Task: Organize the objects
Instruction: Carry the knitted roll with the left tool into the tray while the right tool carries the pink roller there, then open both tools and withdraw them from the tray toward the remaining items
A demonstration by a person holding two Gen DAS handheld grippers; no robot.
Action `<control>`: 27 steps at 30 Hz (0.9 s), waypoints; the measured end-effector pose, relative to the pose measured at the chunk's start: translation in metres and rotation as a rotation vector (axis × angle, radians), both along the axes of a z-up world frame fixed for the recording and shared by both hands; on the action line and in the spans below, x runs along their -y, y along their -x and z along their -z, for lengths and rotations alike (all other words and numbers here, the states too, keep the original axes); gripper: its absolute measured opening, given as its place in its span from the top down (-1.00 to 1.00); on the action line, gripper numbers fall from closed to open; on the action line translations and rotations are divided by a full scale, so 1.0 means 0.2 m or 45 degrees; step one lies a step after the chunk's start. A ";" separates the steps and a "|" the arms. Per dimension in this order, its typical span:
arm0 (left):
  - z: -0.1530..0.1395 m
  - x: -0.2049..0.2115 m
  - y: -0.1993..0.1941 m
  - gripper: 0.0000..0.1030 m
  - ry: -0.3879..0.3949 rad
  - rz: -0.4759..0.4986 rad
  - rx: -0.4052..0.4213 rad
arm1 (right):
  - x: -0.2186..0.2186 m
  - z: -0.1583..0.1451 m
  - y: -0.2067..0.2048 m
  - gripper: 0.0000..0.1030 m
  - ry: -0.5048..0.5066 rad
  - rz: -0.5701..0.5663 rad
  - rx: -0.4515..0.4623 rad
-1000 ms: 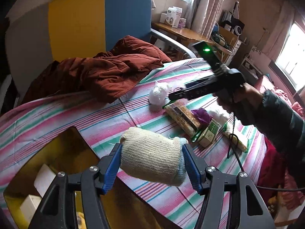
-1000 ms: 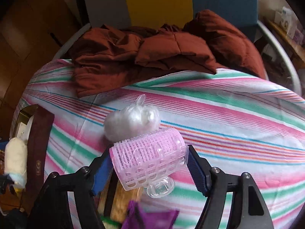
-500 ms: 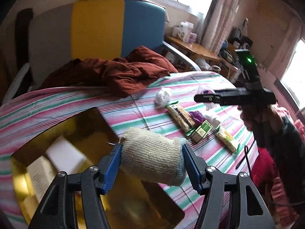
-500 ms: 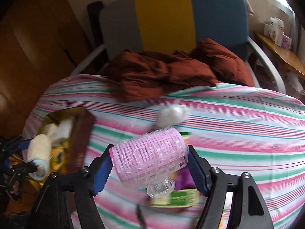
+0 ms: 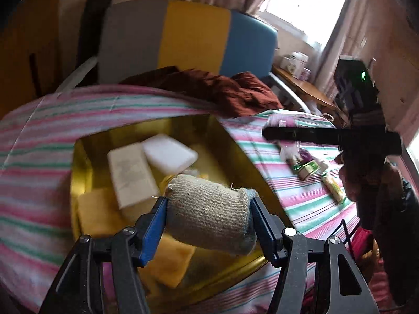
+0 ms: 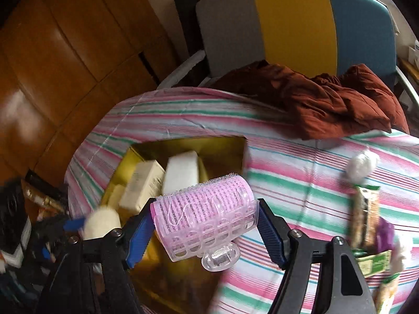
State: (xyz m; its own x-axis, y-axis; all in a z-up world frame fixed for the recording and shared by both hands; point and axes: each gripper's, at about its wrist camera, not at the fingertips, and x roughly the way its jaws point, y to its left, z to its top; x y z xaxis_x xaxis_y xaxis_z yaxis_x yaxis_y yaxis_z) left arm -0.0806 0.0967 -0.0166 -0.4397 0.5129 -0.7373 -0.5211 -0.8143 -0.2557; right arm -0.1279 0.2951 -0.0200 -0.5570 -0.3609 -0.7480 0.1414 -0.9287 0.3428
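Left view: the left claw point(image 5: 208, 218) squeezes a knitted roll point(image 5: 209, 216), lying sideways right above the gold box point(image 5: 235, 154).

Right view: the right claw point(image 6: 205, 229) squeezes a pink curler point(image 6: 205, 219), also sideways; the box sits just behind, to the left.

- Chair point(image 6: 296, 26) behind bed, back panelled grey, yellow, blue.
- Wood-panelled wall point(image 6: 60, 60) on left.
- Bright window point(image 5: 301, 2), pale curtains.
- Wooden side table point(image 5: 306, 89) beneath window.

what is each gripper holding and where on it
Left gripper holds a knit roll, fingers on its two ends. Right gripper holds a pink hair roller, also by its two ends.
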 end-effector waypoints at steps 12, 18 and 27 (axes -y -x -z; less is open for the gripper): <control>0.06 0.17 -0.08 -0.63 -0.055 -0.079 -0.010 | 0.14 -0.02 -0.08 -0.59 -0.014 0.100 0.001; 0.06 0.22 -0.11 -0.65 -0.027 -0.158 -0.037 | 0.17 0.00 -0.22 -0.59 -0.041 0.129 -0.017; 0.00 0.30 -0.19 -0.78 0.100 -0.312 -0.186 | 0.28 0.03 -0.36 -0.59 -0.138 0.128 -0.050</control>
